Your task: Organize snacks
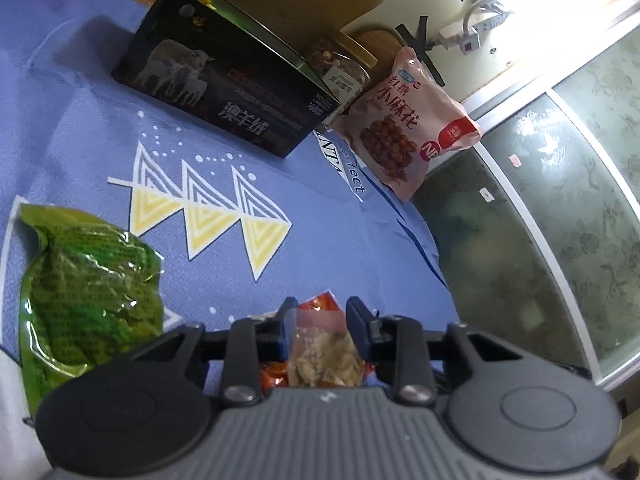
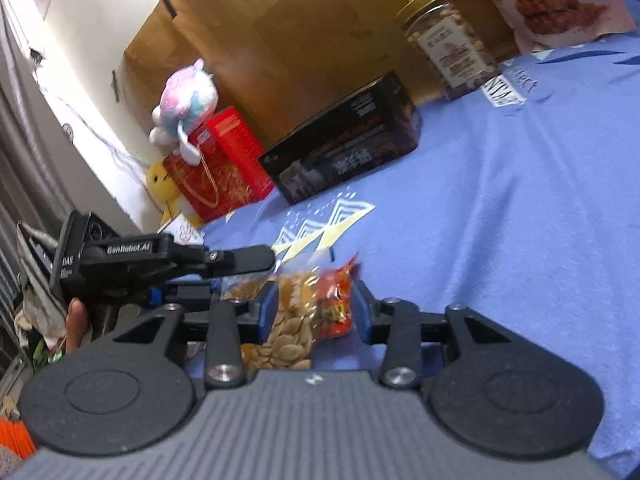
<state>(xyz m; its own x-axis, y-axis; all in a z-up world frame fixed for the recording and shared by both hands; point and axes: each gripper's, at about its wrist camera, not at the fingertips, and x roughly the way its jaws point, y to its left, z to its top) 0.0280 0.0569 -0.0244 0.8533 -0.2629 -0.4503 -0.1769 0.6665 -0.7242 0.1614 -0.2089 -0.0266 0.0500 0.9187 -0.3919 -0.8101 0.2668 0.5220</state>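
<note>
A lived-in home room — a blue patterned sheet (image 2: 520,208) spread for snacks, a plush toy (image 2: 186,98) on red gift boxes (image 2: 224,160), wooden furniture (image 2: 280,32), frosted sliding glass doors (image 1: 560,200).

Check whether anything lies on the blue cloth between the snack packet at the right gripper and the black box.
Nothing visible does. Between the snack packet and the black box the blue cloth shows only its printed triangles. The left gripper reaches in from the left at the packet, beside that line.
</note>
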